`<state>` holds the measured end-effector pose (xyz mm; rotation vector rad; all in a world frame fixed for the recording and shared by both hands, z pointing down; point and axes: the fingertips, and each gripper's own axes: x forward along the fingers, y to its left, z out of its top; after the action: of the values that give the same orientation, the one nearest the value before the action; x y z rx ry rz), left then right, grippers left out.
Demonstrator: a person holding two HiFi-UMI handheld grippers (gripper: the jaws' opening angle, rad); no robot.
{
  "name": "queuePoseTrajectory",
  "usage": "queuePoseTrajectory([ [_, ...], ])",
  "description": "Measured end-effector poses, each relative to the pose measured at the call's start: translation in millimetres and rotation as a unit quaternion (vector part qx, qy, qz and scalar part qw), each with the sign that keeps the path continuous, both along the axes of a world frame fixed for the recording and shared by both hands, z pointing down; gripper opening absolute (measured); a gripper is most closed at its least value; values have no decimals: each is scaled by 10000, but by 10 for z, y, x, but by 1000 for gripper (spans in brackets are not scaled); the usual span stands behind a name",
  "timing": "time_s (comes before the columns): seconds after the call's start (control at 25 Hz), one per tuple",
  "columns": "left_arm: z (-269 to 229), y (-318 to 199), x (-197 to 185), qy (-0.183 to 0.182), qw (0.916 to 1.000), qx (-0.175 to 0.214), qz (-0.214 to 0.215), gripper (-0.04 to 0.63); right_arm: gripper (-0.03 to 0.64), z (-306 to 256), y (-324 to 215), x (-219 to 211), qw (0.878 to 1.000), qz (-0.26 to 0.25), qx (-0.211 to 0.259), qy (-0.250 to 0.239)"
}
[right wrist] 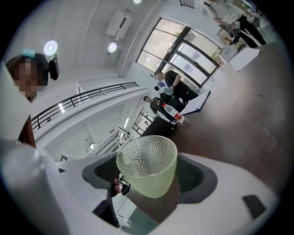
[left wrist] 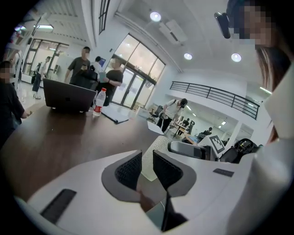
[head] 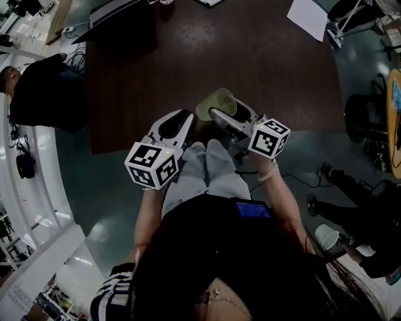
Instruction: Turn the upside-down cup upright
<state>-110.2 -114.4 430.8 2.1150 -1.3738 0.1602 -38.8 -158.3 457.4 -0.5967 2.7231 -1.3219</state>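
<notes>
A pale green dimpled cup (head: pixel 217 102) hangs above the near edge of the dark table (head: pixel 250 56). My right gripper (head: pixel 229 111) is shut on it. In the right gripper view the cup (right wrist: pixel 147 176) sits between both pads, tilted, with its open rim (right wrist: pixel 147 140) facing away from the camera. My left gripper (head: pixel 177 119) is just left of the cup, apart from it. Its jaws (left wrist: pixel 146 158) stand a narrow gap apart with nothing between them. Beyond that gap the cup's dimpled wall (left wrist: pixel 158 144) shows.
At the table's far end stand a laptop (left wrist: pixel 69 98) and a water bottle (left wrist: pixel 97 102), with people behind them. A white sheet (head: pixel 308 15) lies at the far right corner. The holder's legs (head: pixel 207 169) are below the grippers.
</notes>
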Motion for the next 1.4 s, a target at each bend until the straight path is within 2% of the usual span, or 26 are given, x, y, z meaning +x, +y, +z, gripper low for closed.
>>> queuePoseTrajectory([
  [0.24, -80, -31, 137, 146, 9995, 25, 280, 128, 396, -221, -52, 85, 9951, 101, -494, -852],
  [0.4, -64, -2, 213, 241, 9981, -60, 564, 210, 396, -270, -53, 86, 9866, 130, -875, -1370],
  [0.6, -41, -25, 259, 456, 9969, -147, 631, 301, 396, -248, -39, 97, 9738, 110, -1333, -1841],
  [0.96, -29, 12, 342, 688, 9931, -209, 926, 337, 396, -250, 77, 58, 9323, -99, -2168, -2893],
  [1.4, -93, 2, 390, 985, 9891, -232, 1070, 337, 396, -227, 114, -2, 8947, -276, -2812, -3459],
])
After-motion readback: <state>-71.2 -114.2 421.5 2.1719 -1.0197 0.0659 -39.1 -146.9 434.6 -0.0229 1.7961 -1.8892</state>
